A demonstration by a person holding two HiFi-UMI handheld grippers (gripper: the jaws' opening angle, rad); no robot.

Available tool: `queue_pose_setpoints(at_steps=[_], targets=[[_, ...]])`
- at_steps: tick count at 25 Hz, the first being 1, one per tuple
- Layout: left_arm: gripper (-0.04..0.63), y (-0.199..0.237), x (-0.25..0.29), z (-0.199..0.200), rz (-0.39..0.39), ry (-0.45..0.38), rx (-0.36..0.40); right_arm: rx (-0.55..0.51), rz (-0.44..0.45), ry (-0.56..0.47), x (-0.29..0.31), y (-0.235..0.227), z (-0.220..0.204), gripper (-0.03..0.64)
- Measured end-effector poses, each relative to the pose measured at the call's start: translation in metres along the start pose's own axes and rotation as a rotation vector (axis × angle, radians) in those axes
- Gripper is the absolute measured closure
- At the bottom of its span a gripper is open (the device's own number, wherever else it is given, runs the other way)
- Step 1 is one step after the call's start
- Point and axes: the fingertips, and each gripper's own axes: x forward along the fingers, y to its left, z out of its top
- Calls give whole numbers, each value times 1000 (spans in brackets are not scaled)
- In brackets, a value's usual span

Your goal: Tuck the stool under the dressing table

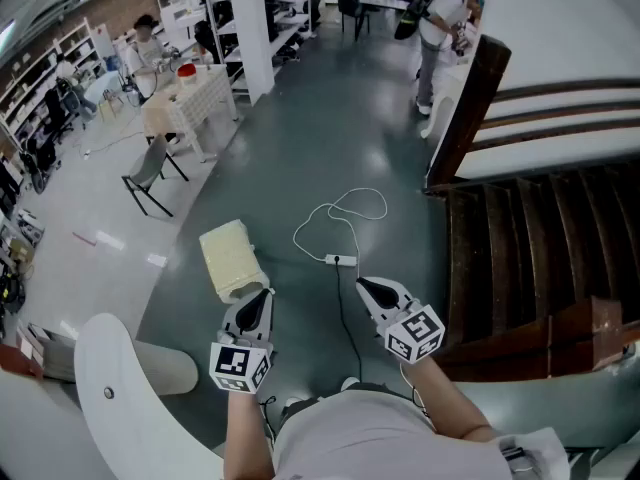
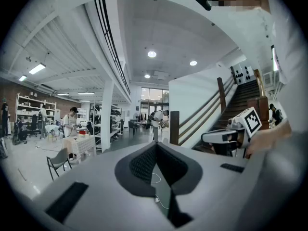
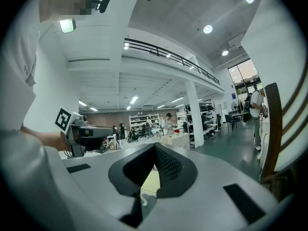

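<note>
A cream cushioned stool (image 1: 232,258) stands on the grey floor just ahead of my left gripper (image 1: 264,295), apart from it. That gripper is shut and holds nothing; in its own view the jaws (image 2: 156,147) meet at the tip. My right gripper (image 1: 364,284) is level with it to the right, also shut and holding nothing, above a black cable. Through its jaws (image 3: 155,147) a patch of the cream stool (image 3: 150,183) shows. A white rounded piece of furniture (image 1: 120,388) curves along the lower left, close to my left arm.
A white cable with a power strip (image 1: 340,260) lies on the floor ahead. A dark wooden staircase (image 1: 530,258) fills the right. Farther off are a grey chair (image 1: 150,173), a cloth-covered table (image 1: 195,98), a white pillar (image 1: 250,28) and a standing person (image 1: 437,28).
</note>
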Motion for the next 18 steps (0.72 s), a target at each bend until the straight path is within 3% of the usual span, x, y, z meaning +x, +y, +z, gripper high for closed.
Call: queue_pose_setpoints(at_steps=[6, 12, 18], targets=[[594, -36, 29, -6, -3, 29, 10, 25, 2, -18, -29, -31, -5, 609], [594, -64, 55, -19, -31, 85, 17, 121, -22, -62, -47, -64, -18, 607], [594, -51, 91, -33, -42, 122, 8, 183, -65, -14, -27, -101, -39, 607]])
